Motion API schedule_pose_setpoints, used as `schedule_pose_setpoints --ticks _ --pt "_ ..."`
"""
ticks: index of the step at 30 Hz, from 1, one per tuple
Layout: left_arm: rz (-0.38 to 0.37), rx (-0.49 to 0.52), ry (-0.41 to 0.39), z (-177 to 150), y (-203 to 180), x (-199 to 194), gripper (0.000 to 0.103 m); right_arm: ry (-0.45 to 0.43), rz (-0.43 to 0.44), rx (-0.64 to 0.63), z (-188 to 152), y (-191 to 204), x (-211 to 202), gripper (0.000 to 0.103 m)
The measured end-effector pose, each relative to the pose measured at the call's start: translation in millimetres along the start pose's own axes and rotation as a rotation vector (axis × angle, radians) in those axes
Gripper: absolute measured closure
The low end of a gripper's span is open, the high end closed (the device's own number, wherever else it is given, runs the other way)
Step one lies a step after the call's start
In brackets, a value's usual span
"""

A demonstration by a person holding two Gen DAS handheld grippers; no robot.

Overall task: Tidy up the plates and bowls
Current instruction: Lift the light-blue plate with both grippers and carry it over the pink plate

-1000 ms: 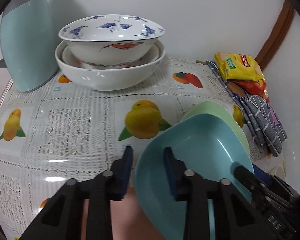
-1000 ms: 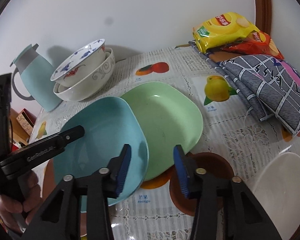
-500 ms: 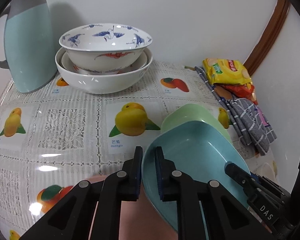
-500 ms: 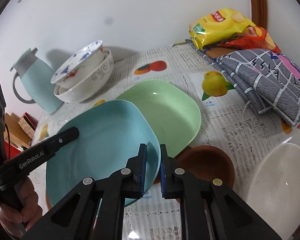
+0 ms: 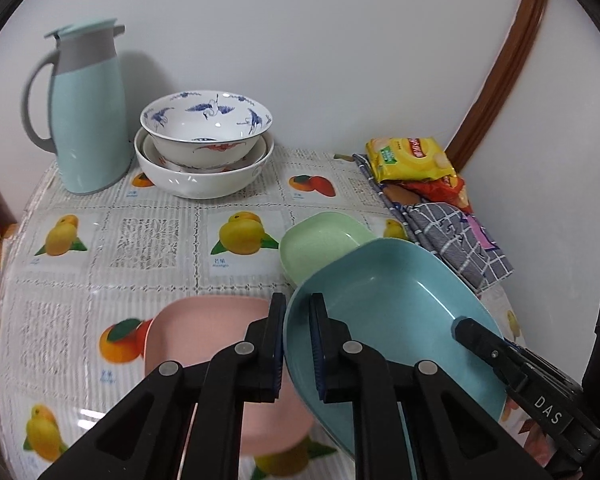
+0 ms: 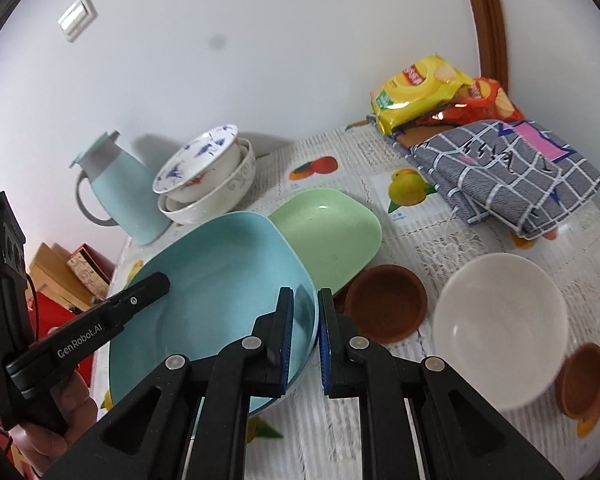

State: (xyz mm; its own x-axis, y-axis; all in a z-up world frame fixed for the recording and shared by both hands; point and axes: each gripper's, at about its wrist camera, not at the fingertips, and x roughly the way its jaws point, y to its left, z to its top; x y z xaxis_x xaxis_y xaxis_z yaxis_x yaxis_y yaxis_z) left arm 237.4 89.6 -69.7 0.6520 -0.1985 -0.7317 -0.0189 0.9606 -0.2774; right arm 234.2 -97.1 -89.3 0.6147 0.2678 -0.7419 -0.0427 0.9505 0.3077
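Gripping blue plate [image 5: 404, 312] — both grippers

the plate [image 5: 404, 296] clamped between black fingers with blue pads is a flat turquoise, no pattern. at its 11 o'clock a plain pale green plate [image 5: 320, 240], and at its 9 o'clock a plain salmon-pink plate [image 5: 204, 328]. the tablecloth [image 5: 100, 264] is white lace-look with printed squares of yellow mangoes, oranges and red-orange fruit. toward 12 o'clock, a white bowl with blue cranes and a red motif [image 5: 206, 128] sits in a plain white bowl [image 5: 200, 180], beside a pale teal jug with grey collar and handle [image 5: 86, 120]. at 2 o'clock, yellow and red snack bags [image 6: 420, 88] over a grey checked cloth with a pink patch [image 6: 500, 172]. a cream bowl [image 6: 500, 320] and brown, possibly terracotta, saucers [image 6: 386, 304] lie at 3 o'clock.
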Motion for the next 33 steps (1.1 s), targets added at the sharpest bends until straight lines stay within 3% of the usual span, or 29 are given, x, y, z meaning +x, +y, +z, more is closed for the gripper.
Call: schedule_pose_setpoints --ticks 19,33 --pt "-0.008 0.005 -0.072 -29 -28 -75 0.091 -0.094 0.023 0.011 -23 3 -85 0.092" --pt "0.02 -0.031 -0.103 -50 -11 -111 0.091 -0.111 0.062 -0.017 -40 27 -105 0.092"
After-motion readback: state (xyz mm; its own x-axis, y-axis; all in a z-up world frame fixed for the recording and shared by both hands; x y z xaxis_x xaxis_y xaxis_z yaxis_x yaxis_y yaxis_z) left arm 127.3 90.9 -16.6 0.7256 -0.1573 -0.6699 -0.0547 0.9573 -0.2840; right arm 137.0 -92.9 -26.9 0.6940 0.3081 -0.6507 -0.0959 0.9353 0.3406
